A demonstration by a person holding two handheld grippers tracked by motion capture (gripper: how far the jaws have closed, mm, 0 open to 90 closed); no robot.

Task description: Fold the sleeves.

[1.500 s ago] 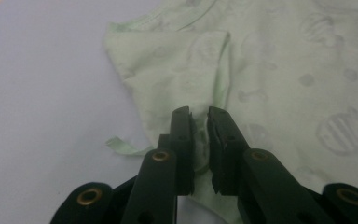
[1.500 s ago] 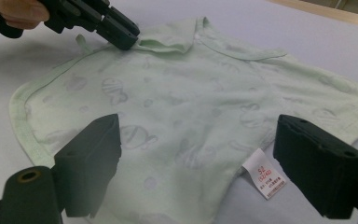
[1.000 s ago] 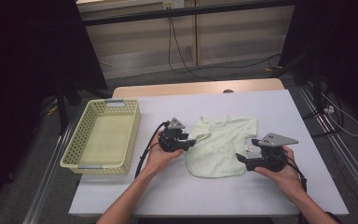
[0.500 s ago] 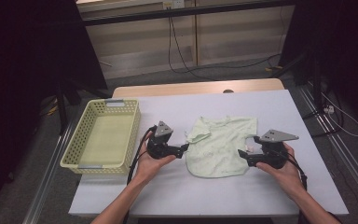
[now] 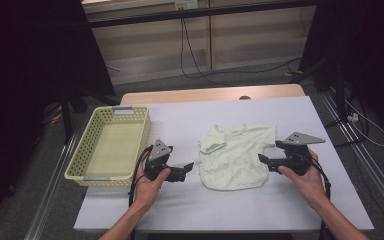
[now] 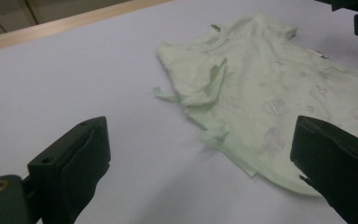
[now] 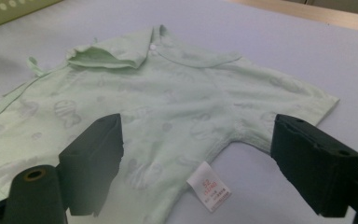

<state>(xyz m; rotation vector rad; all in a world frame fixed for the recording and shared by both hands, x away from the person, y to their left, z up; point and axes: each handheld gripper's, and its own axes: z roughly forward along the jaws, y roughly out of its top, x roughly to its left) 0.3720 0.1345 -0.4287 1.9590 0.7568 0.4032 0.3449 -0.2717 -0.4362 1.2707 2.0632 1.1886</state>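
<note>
The left tool (image 5: 189,167) has drawn back from the shirt (image 5: 236,156), jaws just opened (empty); right tool (image 5: 263,161) gapes.

A lab or test room set up for recording: a plain white surface (image 5: 240,115) stands alone in a dark space, with metal floor rails (image 5: 360,150) along both its sides, loose cables (image 5: 200,65) on the grey floor behind it, and a wall socket (image 5: 180,5) above those cables
</note>
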